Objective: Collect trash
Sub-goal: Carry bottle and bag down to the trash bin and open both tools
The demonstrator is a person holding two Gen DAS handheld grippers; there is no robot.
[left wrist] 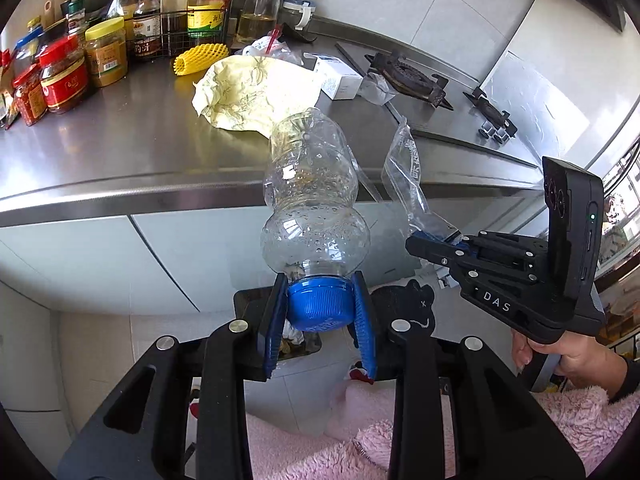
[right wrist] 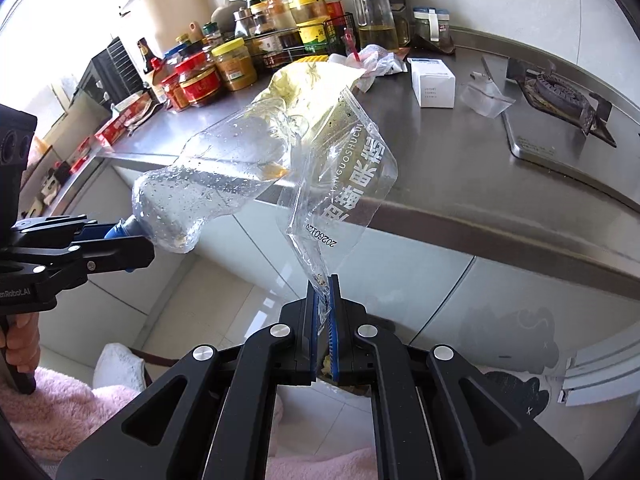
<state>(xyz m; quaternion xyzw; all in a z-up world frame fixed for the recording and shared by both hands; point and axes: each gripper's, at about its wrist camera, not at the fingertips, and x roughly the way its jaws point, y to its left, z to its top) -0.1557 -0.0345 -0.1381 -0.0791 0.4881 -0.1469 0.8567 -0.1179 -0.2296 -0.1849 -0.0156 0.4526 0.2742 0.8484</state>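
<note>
Left fingers (left wrist: 320,316) clamped on bottle (left wrist: 314,196) cap, right fingers (right wrist: 324,312) pinching clear bag (right wrist: 340,184), bin (left wrist: 296,344) only below left.

Clear glossy plastic bottle (left wrist: 314,196), crinkled transparent plastic bag (right wrist: 344,184), brushed steel counter (left wrist: 120,152).

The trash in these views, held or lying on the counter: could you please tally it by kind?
Plastic bottle: 1
Clear plastic bags: 3
Crumpled paper: 1
Yellow foam net: 1
White box: 1
Total: 7
</note>
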